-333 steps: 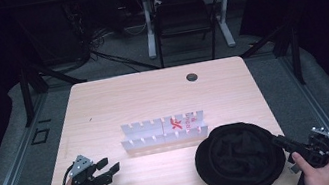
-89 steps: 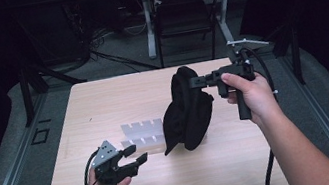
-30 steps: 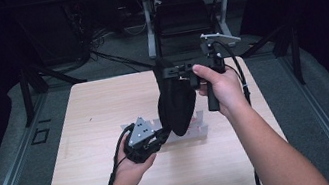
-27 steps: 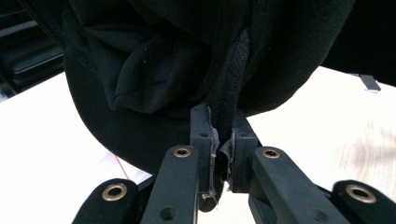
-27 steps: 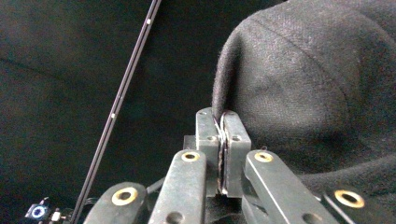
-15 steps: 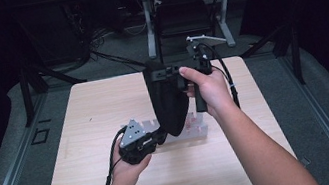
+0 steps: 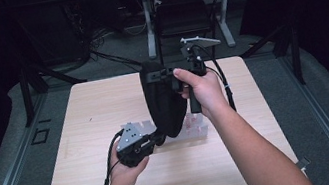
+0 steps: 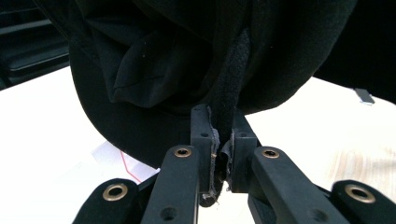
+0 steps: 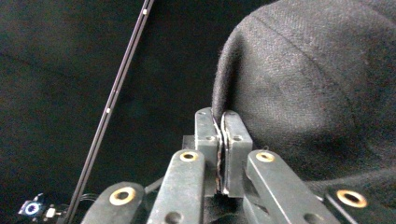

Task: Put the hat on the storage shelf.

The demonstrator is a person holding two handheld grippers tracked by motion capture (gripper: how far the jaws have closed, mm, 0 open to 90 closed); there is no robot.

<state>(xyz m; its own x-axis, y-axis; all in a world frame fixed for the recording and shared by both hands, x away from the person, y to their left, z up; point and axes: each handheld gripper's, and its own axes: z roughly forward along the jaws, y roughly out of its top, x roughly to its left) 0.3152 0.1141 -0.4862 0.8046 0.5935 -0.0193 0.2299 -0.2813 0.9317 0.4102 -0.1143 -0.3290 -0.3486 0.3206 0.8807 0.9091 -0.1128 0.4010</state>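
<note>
A black felt hat [image 7: 164, 103] hangs on edge above the middle of the table, stretched between both grippers. My right gripper [image 7: 151, 77] holds its top rim. In the right gripper view the pads [image 9: 232, 122] sit almost together with the rim of the hat [image 9: 317, 93] pinched at their tips; these jaws have just been opening slightly. My left gripper [image 7: 157, 137] is shut on the hat's bottom edge. The left gripper view shows a fold of the hat [image 8: 187, 56] clamped between its pads [image 8: 201, 135].
A white slotted rack [image 7: 198, 128] with red-marked pieces stands on the wooden table [image 7: 80, 116], right behind and under the hat. Beyond the far table edge stand desk legs and a dark chair [image 7: 180, 19].
My right hand has carried the top of the hat to the left, so the hat now hangs narrower and more upright. The left gripper has stayed at the lower edge.
</note>
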